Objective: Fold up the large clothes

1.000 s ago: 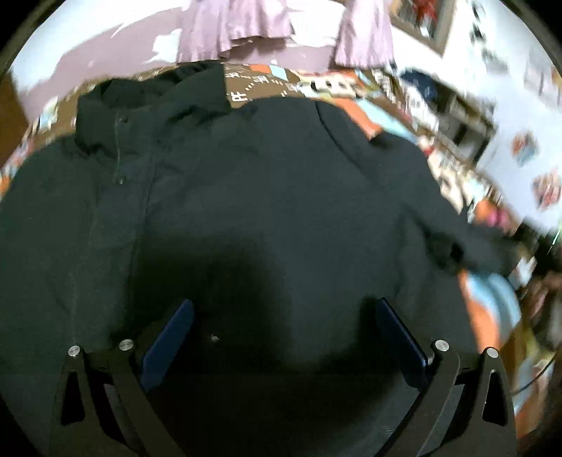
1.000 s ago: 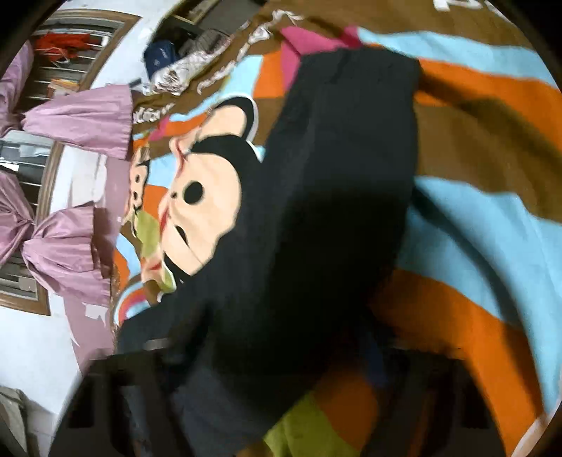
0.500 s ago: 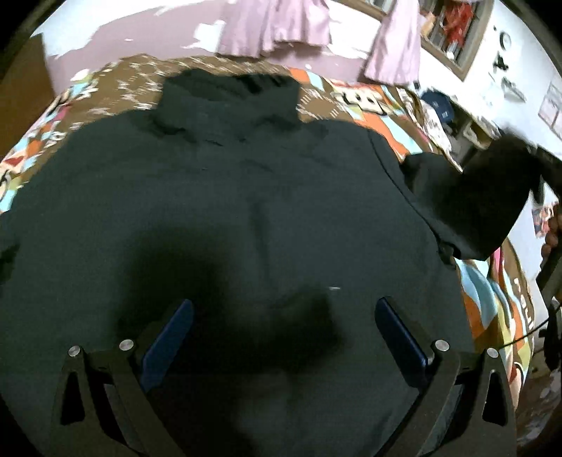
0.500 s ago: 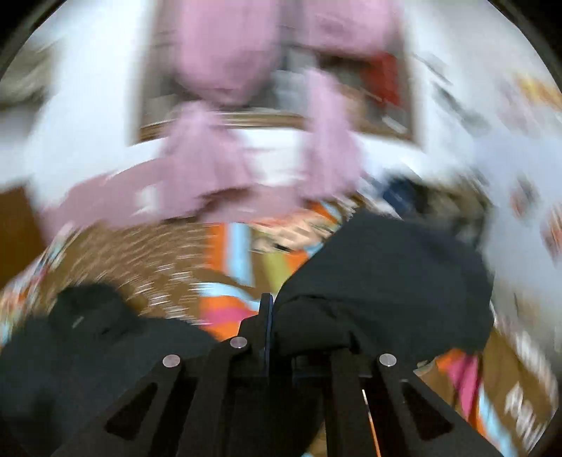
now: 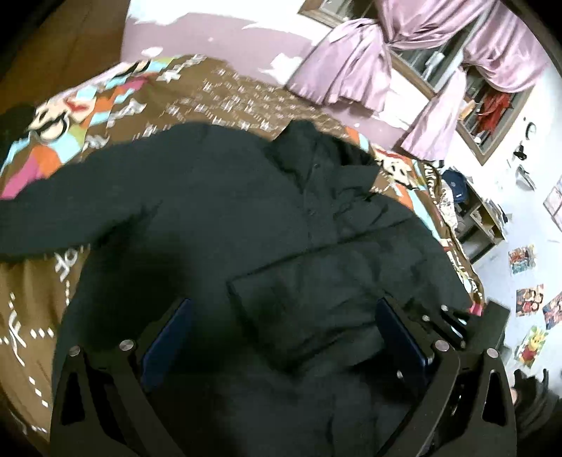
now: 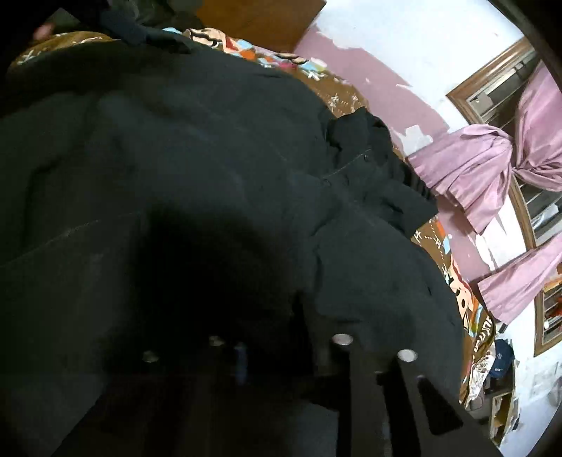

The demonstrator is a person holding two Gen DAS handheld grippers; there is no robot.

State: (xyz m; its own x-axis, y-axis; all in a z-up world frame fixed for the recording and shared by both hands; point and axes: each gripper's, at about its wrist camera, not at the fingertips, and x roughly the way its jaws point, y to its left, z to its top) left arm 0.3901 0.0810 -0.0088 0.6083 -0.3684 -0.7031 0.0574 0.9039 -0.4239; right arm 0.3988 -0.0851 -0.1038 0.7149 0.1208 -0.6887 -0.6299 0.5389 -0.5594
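A black jacket lies front-up on a patterned bedspread, collar toward the far wall. One sleeve is folded across the chest, and the other sleeve stretches out to the left. My left gripper hovers open over the lower body, with nothing between its blue pads. The right gripper sits low at the jacket's right edge. In the right wrist view the jacket fills the frame. Dark fabric and shadow cover the right gripper fingers, so its hold is unclear.
Pink curtains hang at a window on the far wall. A low shelf with clutter stands right of the bed, and pictures lie by it. A wooden panel stands at the bed's head.
The right gripper swung the lifted sleeve over and down across the jacket's chest. The left wrist view shifted right, so the other sleeve now shows at the left.
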